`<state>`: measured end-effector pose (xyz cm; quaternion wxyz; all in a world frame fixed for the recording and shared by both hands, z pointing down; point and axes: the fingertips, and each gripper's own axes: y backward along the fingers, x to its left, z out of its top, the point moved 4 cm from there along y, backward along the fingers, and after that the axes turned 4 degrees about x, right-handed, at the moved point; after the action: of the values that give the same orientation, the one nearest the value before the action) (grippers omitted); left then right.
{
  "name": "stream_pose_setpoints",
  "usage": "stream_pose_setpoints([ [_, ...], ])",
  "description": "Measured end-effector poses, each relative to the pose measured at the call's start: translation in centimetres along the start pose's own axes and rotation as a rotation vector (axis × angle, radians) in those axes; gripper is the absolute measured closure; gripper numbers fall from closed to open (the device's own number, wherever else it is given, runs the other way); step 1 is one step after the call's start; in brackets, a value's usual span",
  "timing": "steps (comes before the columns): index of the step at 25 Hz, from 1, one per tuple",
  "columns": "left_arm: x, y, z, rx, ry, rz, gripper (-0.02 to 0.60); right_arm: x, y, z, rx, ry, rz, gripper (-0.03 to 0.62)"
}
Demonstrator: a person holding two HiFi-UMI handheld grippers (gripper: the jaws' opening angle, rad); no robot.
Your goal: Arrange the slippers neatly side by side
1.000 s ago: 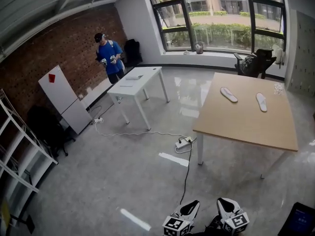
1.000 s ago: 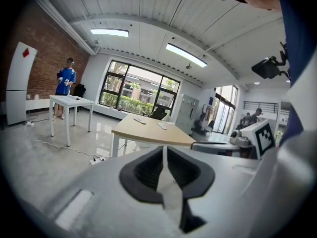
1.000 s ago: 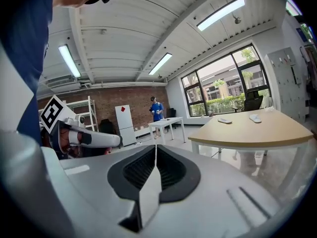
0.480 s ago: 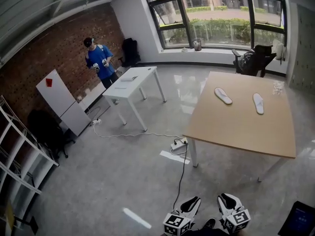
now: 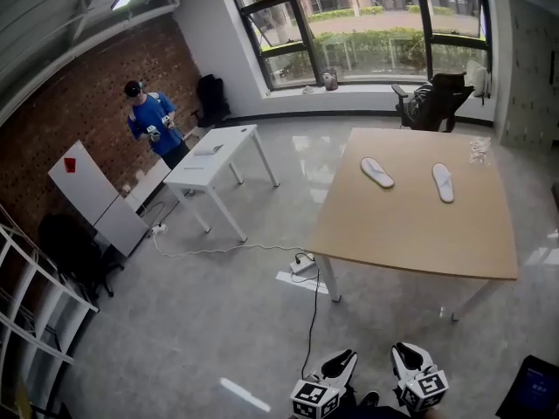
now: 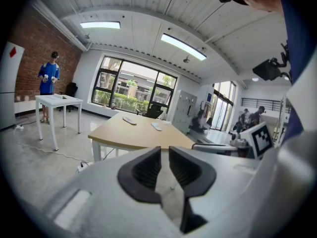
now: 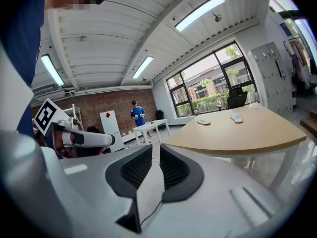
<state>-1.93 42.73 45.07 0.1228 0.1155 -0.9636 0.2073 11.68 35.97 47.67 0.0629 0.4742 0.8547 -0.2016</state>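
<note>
Two white slippers lie apart on the far half of the wooden table [image 5: 410, 234]: the left slipper [image 5: 377, 172] angled, the right slipper [image 5: 443, 182] nearly straight. Both also show small in the left gripper view, left slipper [image 6: 130, 120] and right slipper [image 6: 156, 126], and in the right gripper view, left slipper [image 7: 203, 122] and right slipper [image 7: 236, 117]. My left gripper [image 5: 341, 362] and right gripper [image 5: 405, 353] hang low at the bottom edge, well short of the table. The left gripper [image 6: 165, 155] and right gripper [image 7: 155, 155] each show a narrow gap with nothing in it.
A cable and power strip [image 5: 301, 264] lie on the floor by the table's near left leg. A white desk [image 5: 214, 155] stands at the left with a person in blue [image 5: 150, 129] behind it. An office chair [image 5: 432, 99] is beyond the table. Metal shelving [image 5: 35, 304] lines the left wall.
The view has come closer to the wooden table, which now sits nearer and more to the left. The slippers lie as before. Both grippers stay low at the bottom edge.
</note>
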Motion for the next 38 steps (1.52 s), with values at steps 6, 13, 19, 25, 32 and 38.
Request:
stream_pose_setpoints([
  [6,1.4,-4.4,1.0,0.003,-0.012,-0.062,0.528,-3.3,-1.6,1.0,0.002,-0.004,-0.066,0.522],
  [13,4.5,-10.8,4.5,0.009,-0.005,-0.175,0.528,-7.0,-6.1,3.8,-0.024,0.009,-0.154,0.52],
  [19,8.6,-14.5,7.5,0.043,-0.005,-0.217,0.52,-8.8,-10.3,6.3,-0.021,-0.011,-0.216,0.52],
  [25,13.3,-17.6,9.2,0.052,0.015,-0.243,0.511,-10.0,-14.9,8.2,-0.012,-0.019,-0.252,0.522],
  [32,16.8,-20.2,12.0,0.044,0.012,-0.257,0.508,-11.8,-18.0,9.9,0.015,-0.003,-0.312,0.52],
  [38,17.4,-22.4,12.9,0.054,0.02,-0.31,0.507,-13.1,-19.6,11.7,-0.001,-0.058,-0.35,0.52],
])
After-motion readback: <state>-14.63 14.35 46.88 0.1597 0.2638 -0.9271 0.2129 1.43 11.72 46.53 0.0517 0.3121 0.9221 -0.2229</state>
